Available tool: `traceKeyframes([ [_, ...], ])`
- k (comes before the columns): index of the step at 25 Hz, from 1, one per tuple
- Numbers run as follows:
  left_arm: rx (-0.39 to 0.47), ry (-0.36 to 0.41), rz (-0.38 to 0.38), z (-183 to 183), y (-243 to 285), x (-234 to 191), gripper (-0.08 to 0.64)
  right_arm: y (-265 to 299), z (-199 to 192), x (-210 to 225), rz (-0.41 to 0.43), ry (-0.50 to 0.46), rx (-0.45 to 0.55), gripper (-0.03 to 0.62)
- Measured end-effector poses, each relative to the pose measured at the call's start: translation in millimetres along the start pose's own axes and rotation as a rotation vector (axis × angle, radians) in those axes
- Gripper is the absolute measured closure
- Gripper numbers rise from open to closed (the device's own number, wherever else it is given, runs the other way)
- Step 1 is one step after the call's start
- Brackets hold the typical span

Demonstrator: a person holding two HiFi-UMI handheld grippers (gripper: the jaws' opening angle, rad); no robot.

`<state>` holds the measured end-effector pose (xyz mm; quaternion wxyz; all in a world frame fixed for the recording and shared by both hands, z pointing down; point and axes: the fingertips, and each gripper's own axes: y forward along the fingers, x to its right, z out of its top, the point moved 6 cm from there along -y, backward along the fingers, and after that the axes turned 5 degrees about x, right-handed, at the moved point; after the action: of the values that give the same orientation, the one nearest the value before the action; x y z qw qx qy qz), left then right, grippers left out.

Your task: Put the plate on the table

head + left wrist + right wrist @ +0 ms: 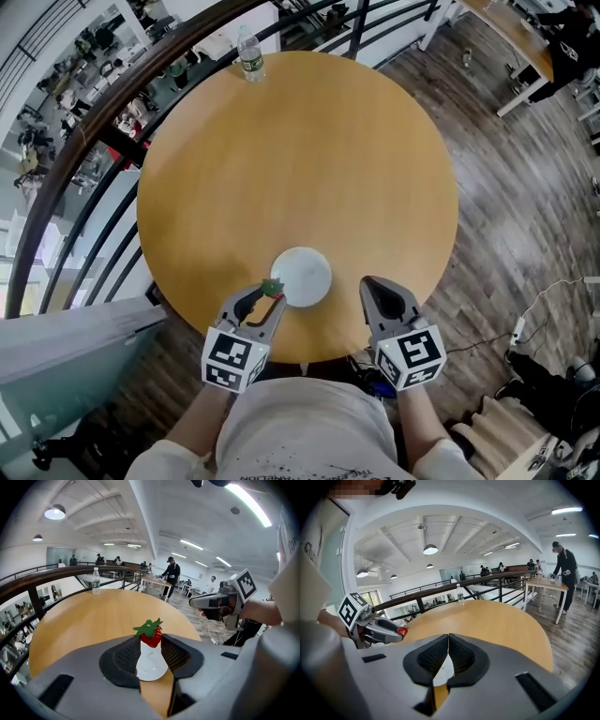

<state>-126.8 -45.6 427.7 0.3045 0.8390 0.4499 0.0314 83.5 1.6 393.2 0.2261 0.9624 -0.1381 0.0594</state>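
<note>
Spotter: Table [281, 159] is taking up most of the head view, round and wooden. Where is the plate sitting?

Operator: Plate [302, 276] is lying flat on it, white, near the edge closest to the person. I am judging the placing as done.

Spotter: And which way is it lying from the tongs?

Operator: It is sitting between the two, just ahead of their tips. Being round, it is offering no long axis. The left gripper [270, 292] is reaching its left rim. The right gripper [367, 281] is hanging beside it, a little apart, so the left hand is the nearer.

Spotter: Jaws?

Operator: Left ones are clamping a strawberry [272, 286], which is hovering at that rim; whether it is touching the plate I cannot tell. Right ones are pressing together on nothing.
</note>
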Motion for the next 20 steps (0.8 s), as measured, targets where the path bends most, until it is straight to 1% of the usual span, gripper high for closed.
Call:
traceKeyframes([
  [4, -0.042, 0.025, -0.011, -9, 14, 4, 0.41, -1, -4, 7, -0.009, 0.005, -0.013, 0.567],
  [8, -0.074, 0.034, -0.033, -15, 32, 8, 0.41, 4, -18, 14, -0.003, -0.016, -0.027, 0.566],
  [12, -0.092, 0.053, -0.042, -19, 41, 10, 0.41, 8, -28, 16, 0.0, 0.001, -0.03, 0.566],
  [16, -0.104, 0.068, -0.038, -13, 33, 21, 0.41, -2, -22, 11, 0.005, 0.017, -0.03, 0.566],
  [20, -0.116, 0.07, -0.025, -9, 38, 24, 0.41, -3, -14, 19, 0.009, 0.023, -0.017, 0.566],
])
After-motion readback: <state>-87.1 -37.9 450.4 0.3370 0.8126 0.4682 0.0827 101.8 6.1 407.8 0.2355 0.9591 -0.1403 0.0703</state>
